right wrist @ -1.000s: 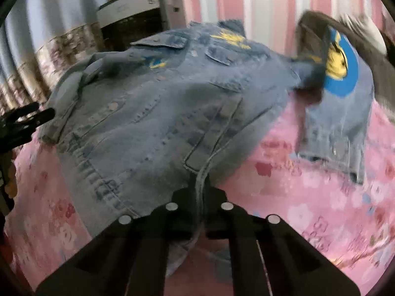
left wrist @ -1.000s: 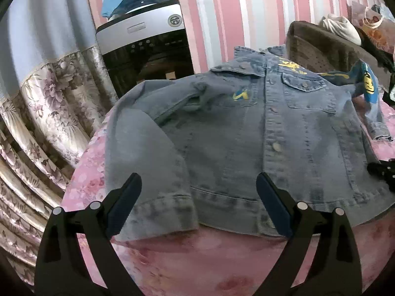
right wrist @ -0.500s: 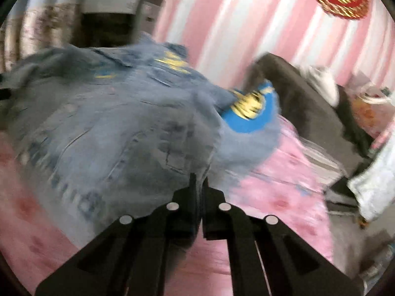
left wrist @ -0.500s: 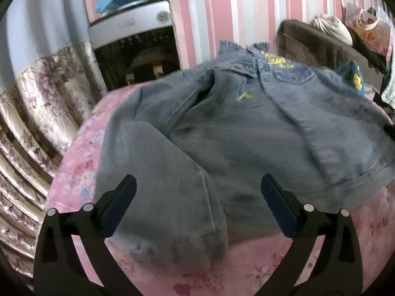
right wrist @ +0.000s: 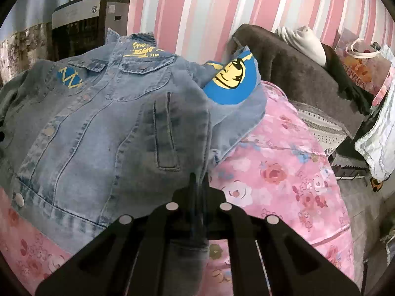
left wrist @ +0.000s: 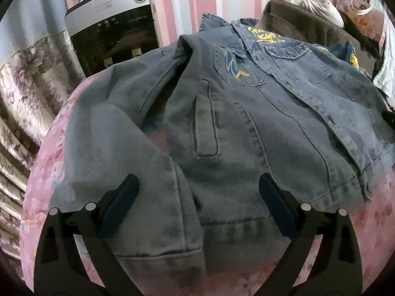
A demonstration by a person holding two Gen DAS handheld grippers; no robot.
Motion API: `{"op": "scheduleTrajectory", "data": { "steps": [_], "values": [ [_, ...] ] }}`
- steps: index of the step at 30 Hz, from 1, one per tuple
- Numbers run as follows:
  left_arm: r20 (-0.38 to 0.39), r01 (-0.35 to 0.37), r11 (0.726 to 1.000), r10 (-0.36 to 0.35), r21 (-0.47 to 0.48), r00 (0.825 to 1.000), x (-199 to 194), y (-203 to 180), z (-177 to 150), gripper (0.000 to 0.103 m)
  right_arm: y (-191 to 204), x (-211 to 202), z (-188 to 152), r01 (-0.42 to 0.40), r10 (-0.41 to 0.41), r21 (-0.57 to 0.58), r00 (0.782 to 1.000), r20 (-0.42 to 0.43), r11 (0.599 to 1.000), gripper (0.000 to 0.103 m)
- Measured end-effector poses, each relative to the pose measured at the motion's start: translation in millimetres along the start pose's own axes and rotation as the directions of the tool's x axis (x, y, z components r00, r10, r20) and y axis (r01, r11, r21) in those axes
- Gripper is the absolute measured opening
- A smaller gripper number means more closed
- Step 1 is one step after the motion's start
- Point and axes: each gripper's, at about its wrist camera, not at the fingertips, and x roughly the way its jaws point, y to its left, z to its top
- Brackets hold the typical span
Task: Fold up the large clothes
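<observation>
Seemingly clamped on the denim jacket (right wrist: 103, 128), the right gripper (right wrist: 198, 180) hides its hem; left gripper (left wrist: 197, 192) gapes.

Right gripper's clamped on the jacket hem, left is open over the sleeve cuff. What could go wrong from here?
1. The right gripper pinches only a thin edge of the denim jacket; heavy fabric may slip out mid-fold.
2. The left gripper straddles both cuff and hem; closing could grab two layers and bunch the fold.
3. The far sleeve lies crumpled under the body, likely folding in crooked.
</observation>
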Motion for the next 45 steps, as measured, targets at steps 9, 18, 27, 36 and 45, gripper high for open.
{"op": "scheduleTrajectory", "data": {
  "steps": [9,18,27,36,45],
  "values": [
    [-0.035,0.032,0.999,-0.032,-0.010,0.999,23.0,3.9,9.4,0.046,-1.1,6.2,-5.4,-0.042,0.042,0.034,0.999,-0.006,0.999,0.004],
    [0.015,0.060,0.998,-0.060,0.003,0.998,-18.2,4.1,7.3,0.017,-4.8,-19.6,-2.1,-0.127,0.124,0.063,0.991,0.042,0.990,0.003],
    [0.023,0.225,0.969,-0.224,-0.104,0.974,-96.4,41.3,4.7,0.016,-17.7,-86.4,2.7,-0.269,0.256,0.106,0.959,0.123,0.957,0.003],
    [-0.070,0.139,0.990,-0.139,-0.007,0.988,-93.5,27.5,-60.5,0.018,-5.4,-80.0,-47.9,-0.242,0.245,0.058,0.969,-0.041,0.968,0.004],
    [0.058,0.011,1.000,-0.010,-0.010,0.998,-107.8,35.4,-41.7,0.082,-25.4,-82.5,-38.3,-0.279,0.279,0.129,0.960,0.020,0.952,0.041]
  ]
}}
